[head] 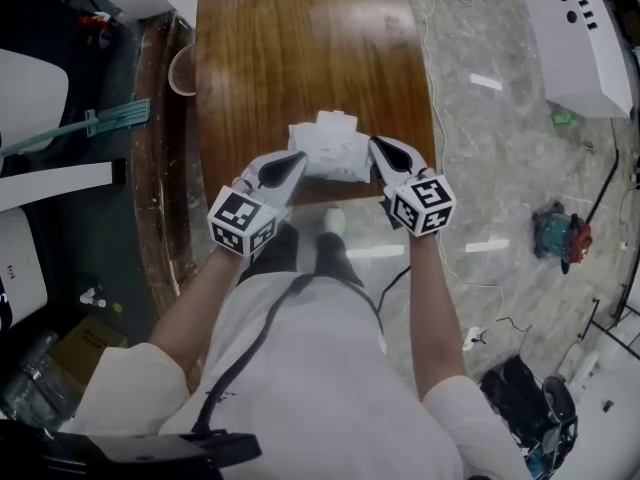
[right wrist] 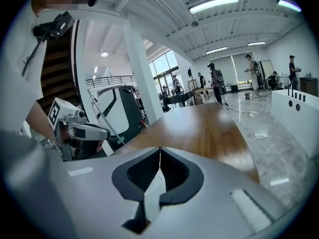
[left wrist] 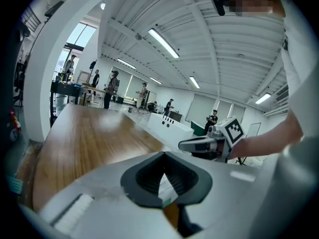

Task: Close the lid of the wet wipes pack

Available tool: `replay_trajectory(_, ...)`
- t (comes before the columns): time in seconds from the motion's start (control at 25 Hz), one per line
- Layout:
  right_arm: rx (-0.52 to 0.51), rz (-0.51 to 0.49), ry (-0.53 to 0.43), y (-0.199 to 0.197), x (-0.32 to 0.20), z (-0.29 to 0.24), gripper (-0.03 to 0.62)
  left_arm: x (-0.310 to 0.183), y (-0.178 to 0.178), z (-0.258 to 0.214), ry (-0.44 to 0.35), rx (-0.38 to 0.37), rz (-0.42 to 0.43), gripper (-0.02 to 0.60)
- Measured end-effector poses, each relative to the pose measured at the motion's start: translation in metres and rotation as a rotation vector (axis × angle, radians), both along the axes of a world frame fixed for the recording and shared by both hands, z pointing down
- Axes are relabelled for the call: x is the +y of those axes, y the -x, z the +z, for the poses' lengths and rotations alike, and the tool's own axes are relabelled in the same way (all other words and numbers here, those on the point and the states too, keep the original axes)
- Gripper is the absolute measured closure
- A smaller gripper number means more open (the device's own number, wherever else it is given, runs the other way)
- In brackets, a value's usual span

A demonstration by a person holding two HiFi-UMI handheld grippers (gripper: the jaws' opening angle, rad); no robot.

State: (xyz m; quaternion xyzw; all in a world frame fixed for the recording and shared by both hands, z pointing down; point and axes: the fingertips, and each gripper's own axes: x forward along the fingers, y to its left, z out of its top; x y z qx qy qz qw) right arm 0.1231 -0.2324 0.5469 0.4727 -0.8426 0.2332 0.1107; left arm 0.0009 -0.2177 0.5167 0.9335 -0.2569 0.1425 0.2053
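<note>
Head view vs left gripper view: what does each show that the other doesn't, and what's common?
Head view only: the whole wet wipes pack at the near edge of the table, a clear cup, a teal-handled tool off to the left. Left gripper view only: people standing far off, ceiling lights. Both: the table, the left gripper and the right gripper.

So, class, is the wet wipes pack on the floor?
No, the wet wipes pack lies on the wooden table, near its edge.

Head view looks down; gripper views skim the table (head: 300, 68)
</note>
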Motion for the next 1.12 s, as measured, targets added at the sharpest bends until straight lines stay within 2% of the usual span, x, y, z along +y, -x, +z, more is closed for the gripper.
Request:
replay_trajectory(0.28,-0.016,-0.034,0.024,-0.003,-0.007,0.018,0.567,0.005,-0.012,0.032,0.039,-0.04,0.001,0.578)
replay_trajectory(0.36,-0.021,-0.048,0.035,-0.003,-0.012,0.026,0.553,0.003,-0.015,0.04,0.044,-0.045,-0.002,0.547)
replay_trajectory(0.68,-0.074,-0.175,0.126,0.014,-0.035,0.056,0.379,0.005,-0.025,0.066,0.075,-0.075,0.003,0.532)
replay_trajectory(0.84,-0.084,-0.213,0.16,0.015,-0.049,0.068,0.362,0.014,-0.028,0.081,0.092,-0.1,0.018,0.531)
replay_trajectory(1.12,-0.087,-0.293,0.243,0.023,-0.057,0.091,0.337,0.012,-0.033,0.089,0.118,-0.093,-0.016,0.526)
